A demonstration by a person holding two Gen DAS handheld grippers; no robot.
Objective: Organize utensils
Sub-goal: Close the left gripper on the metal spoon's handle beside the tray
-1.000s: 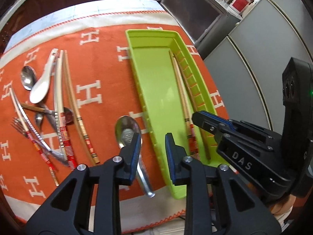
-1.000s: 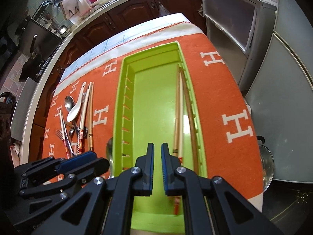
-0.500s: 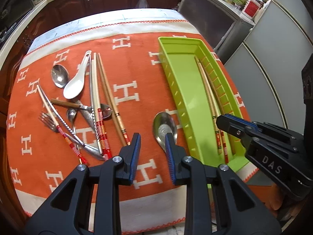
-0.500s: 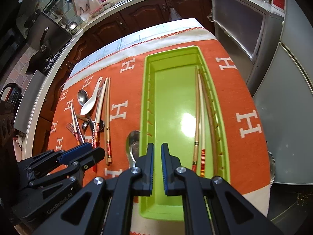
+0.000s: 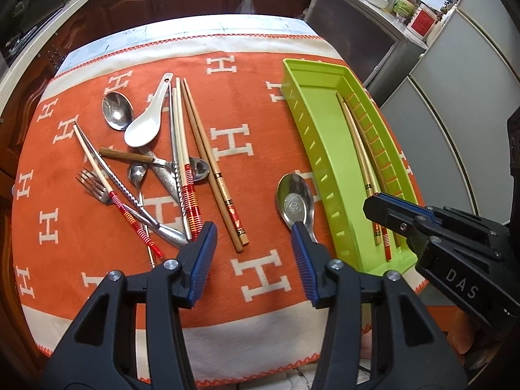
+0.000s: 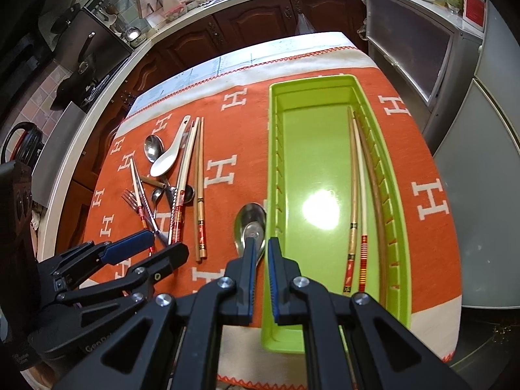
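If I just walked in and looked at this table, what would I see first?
Probably the bright green tray on the right of the orange cloth, with a few chopsticks lying along its right side. Next, the messy pile of utensils on the left of the cloth. A lone metal spoon lies just beside the tray.

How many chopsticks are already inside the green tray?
3. All lie lengthwise along the green tray's right side: a tan one with a red patterned end, a white one with red-striped end, and a dark brown one against the slotted wall.
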